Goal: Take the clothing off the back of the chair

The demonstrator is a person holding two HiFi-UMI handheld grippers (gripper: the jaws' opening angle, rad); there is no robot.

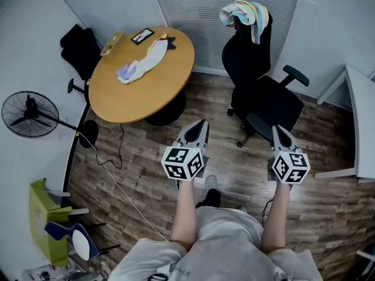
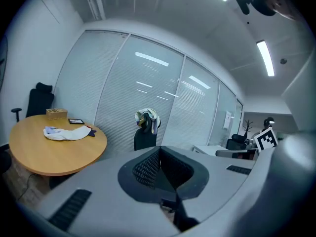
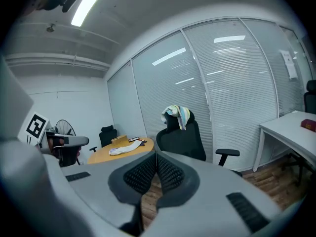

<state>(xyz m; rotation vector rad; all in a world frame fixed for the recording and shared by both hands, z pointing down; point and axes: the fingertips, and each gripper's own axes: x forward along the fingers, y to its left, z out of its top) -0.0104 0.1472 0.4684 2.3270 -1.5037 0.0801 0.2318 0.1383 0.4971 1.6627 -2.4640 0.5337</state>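
Clothing point(image 1: 243, 12), one bundle, hangs on one chair point(image 1: 266, 101) of two; left gripper point(image 1: 201, 126) and right gripper point(image 1: 279, 132) are both pressed together, empty.

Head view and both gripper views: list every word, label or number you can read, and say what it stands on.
Nothing reads clearly.
Marker cubes: black-and-white square patterns, no letters.
Print on the shorts: too small to read.
Wall sheet: blurred.
Framed picture: too small to read.
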